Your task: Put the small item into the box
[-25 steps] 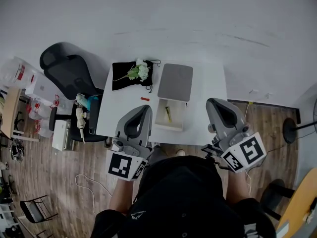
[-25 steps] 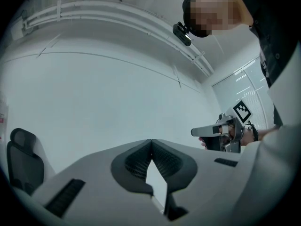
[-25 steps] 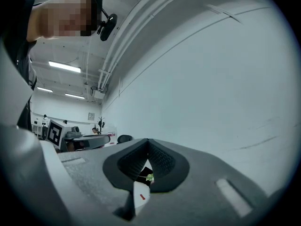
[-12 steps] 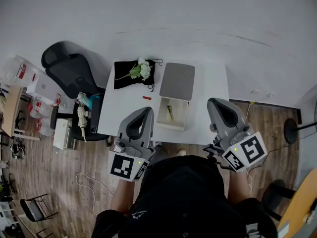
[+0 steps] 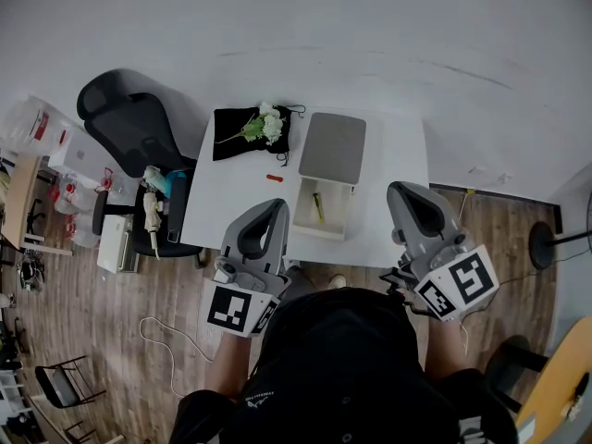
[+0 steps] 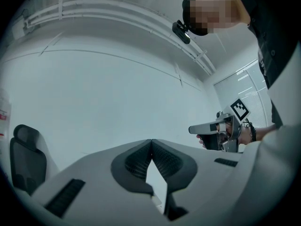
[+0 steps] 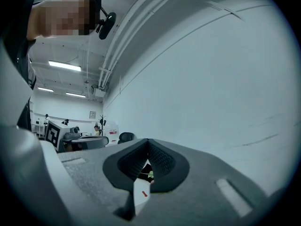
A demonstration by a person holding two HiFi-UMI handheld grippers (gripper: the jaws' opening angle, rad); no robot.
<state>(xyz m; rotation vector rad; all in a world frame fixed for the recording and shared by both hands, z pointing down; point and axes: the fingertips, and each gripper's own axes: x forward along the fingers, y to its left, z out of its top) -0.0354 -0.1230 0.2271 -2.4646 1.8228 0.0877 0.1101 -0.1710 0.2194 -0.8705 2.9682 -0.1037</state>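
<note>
A small red item (image 5: 271, 178) lies on the white table (image 5: 393, 169), left of an open box (image 5: 321, 213) that holds a yellowish stick. The box's grey lid (image 5: 331, 148) lies just behind it. My left gripper (image 5: 274, 207) is held over the table's near edge, in front of the red item and apart from it, jaws shut and empty. My right gripper (image 5: 403, 192) hangs over the near right corner, also shut with nothing in it. In the left gripper view the left gripper (image 6: 151, 142) points at the wall. Through the right gripper (image 7: 147, 142) the red item (image 7: 144, 193) shows below.
A black cloth with white flowers (image 5: 252, 132) lies at the table's far left. A black office chair (image 5: 129, 129) and a low cart with clutter (image 5: 148, 213) stand left of the table. A white cable (image 5: 162, 340) trails over the wooden floor.
The head view has shifted slightly, so the table sits a bit lower and to the right. Both grippers stay shut and in nearly the same place.
</note>
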